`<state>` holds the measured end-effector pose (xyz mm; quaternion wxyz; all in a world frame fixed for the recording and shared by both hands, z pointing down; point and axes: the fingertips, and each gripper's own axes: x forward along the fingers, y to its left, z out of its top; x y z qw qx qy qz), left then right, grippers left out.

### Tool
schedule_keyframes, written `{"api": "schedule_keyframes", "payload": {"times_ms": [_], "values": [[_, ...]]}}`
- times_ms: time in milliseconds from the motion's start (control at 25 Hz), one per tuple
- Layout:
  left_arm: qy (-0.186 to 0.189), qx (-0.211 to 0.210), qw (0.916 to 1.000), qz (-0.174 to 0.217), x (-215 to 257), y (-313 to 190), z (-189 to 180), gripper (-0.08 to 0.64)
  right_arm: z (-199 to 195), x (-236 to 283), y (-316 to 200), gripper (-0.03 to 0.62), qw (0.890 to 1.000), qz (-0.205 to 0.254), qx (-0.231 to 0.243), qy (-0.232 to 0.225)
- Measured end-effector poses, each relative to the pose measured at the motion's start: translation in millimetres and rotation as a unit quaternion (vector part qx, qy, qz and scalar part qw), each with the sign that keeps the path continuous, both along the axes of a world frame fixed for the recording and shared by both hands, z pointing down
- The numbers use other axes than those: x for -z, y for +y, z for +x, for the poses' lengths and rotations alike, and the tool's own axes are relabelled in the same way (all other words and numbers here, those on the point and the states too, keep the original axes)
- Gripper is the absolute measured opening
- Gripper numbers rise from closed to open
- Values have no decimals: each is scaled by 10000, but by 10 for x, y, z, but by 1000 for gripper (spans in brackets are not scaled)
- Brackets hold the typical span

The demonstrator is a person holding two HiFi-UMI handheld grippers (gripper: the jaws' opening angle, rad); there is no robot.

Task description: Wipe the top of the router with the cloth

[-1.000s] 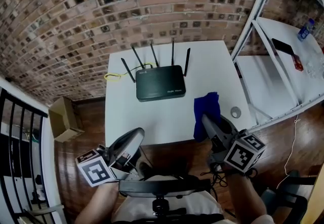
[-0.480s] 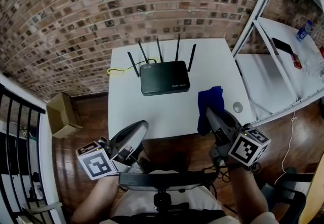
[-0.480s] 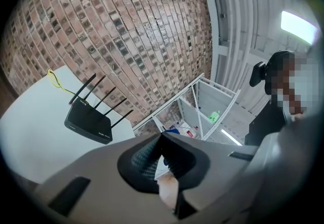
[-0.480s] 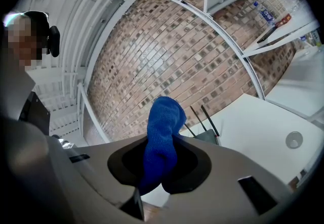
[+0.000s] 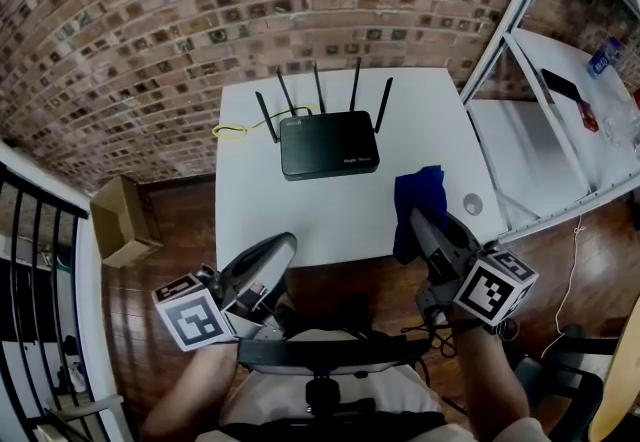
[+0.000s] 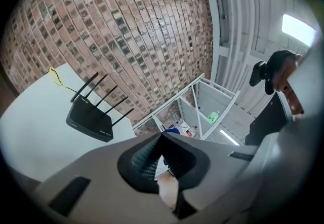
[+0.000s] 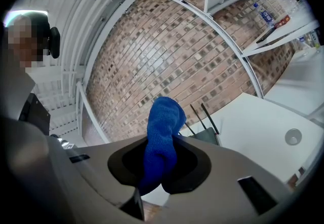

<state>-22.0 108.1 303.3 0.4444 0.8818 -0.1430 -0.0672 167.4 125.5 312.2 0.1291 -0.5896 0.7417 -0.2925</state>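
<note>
Approach step: cloth (image 5: 417, 198) pinched in right hand-held gripper (image 5: 424, 228); left hand-held gripper (image 5: 272, 254) pressed together, empty. On desk (image 5: 258, 220), router (image 5: 329, 144) ahead-left of right hand-held gripper, well apart. Next, judged: carry cloth over, lower onto top.

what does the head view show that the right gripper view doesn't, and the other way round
Only the head view: the left tool, shut and empty, a cardboard box on the floor, a yellow cable beside the black router, and the router's whole top. Only the right gripper view: the ceiling with a lit lamp. Both: the blue cloth clamped in the right tool, the router, the white table, a small round disc and the brick wall.
</note>
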Motion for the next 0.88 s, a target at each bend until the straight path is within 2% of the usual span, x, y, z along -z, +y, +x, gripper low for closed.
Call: {"api": "schedule_keyframes", "payload": {"times_ms": [880], "values": [[-57,-60,9999,-94,-127,-19,-8,17,9,-158,16,104,9999,-108,-83,-1]]}}
